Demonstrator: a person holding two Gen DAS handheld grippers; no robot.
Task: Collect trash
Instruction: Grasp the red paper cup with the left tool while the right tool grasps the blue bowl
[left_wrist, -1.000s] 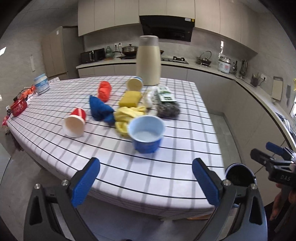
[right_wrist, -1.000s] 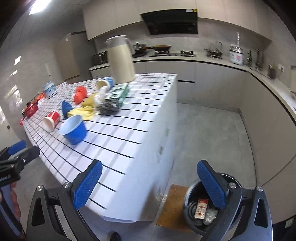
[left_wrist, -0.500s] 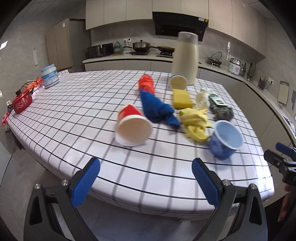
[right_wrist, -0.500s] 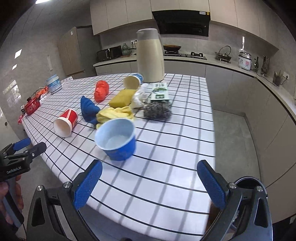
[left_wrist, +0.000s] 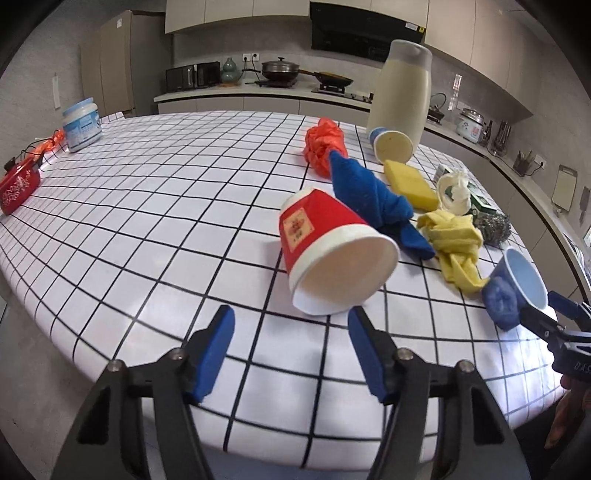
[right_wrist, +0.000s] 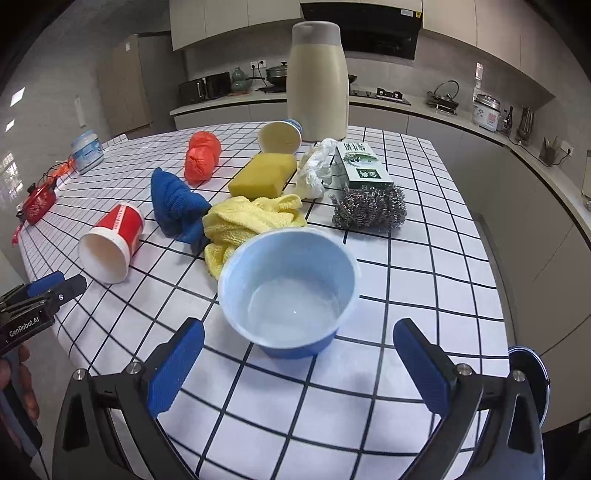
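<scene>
Both grippers have swung in over the checked table (left_wrist: 147, 221). The left gripper (left_wrist: 290, 341) is closing, nothing between its pads, just short of the tipped red cup (left_wrist: 332, 254). The right gripper (right_wrist: 295, 363) gapes wide and empty before the blue cup (right_wrist: 291, 288). Beyond lie the yellow cloth (right_wrist: 247, 218), sponge (right_wrist: 264, 175) and jug (right_wrist: 317, 83).

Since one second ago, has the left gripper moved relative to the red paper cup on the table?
Yes. The left gripper has come closer to the red paper cup, now lying just ahead of its closing jaws; nothing is between them yet. The tall cream jug sits further right.
</scene>
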